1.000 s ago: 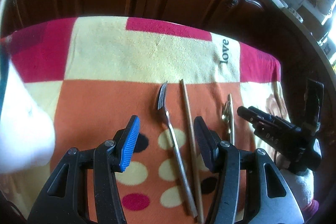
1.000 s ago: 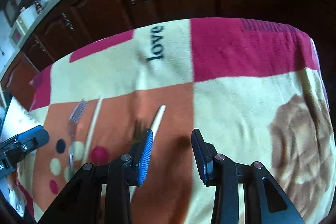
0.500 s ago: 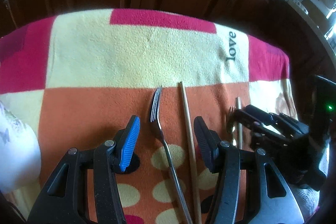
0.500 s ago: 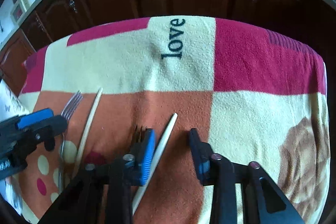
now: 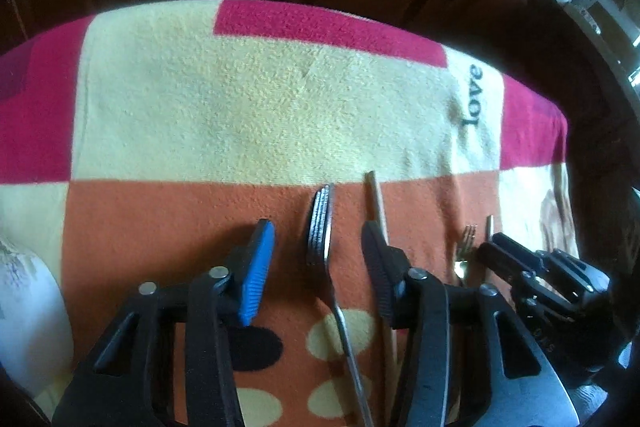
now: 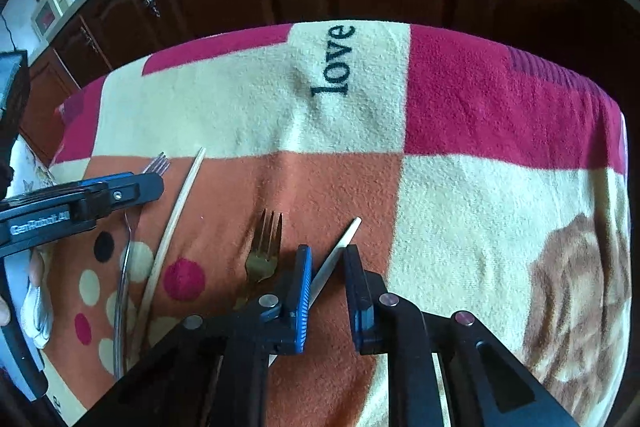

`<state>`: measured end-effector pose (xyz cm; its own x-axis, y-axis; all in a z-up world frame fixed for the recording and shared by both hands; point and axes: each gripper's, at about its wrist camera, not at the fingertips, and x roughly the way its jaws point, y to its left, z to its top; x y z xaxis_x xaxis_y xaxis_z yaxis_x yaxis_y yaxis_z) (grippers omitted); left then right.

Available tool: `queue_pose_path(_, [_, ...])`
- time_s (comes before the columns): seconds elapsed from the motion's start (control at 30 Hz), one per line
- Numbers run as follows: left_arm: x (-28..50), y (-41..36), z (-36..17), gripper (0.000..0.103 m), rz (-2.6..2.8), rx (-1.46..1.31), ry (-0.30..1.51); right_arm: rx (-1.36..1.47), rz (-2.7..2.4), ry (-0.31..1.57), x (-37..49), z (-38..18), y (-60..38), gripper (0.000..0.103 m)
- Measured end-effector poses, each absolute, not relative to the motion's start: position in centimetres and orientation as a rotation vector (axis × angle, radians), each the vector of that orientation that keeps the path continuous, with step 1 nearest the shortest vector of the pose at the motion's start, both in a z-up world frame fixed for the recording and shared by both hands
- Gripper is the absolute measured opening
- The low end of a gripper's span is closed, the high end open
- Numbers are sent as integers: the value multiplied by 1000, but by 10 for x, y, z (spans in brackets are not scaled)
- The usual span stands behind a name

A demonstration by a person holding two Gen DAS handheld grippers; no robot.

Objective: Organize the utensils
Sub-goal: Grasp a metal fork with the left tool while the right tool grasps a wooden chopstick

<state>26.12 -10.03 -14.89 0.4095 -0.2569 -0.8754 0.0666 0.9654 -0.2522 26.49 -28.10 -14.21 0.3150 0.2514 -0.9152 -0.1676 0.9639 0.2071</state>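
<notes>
- Patchwork fleece blanket (image 6: 460, 195) before dark wood cabinets.
- Pale wooden chopstick (image 6: 340, 251) lying diagonally, tip away, gold fork (image 6: 266, 247) just left.
- Right gripper (image 6: 326, 287) straddling it, jaws just closing, contact unclear.
- Left gripper (image 5: 320, 259) wide, narrowing around silver fork (image 5: 320, 227), not gripping.

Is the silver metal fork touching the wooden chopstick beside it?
Apart. The left wrist view shows orange blanket between the silver fork and chopstick.

"love" on the blanket (image 6: 332, 63); "CanRobot AI" — roughly — on the left gripper (image 6: 156, 183)
</notes>
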Motion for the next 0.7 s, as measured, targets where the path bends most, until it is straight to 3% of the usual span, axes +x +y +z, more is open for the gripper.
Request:
queue_pose_path(0.07, [261,-101,-149,19,-201,-179,1122,100,284,1209,261,-144,-287,15])
queue_pose_path(0.17, [260,-101,-150,6,-216,-189,1117,145,307,1194,258,-144,-294,12])
queue_pose_path(0.7, [172,-89,-75,3,-340,-228,936,325,410,1025,199,-66,-321,6])
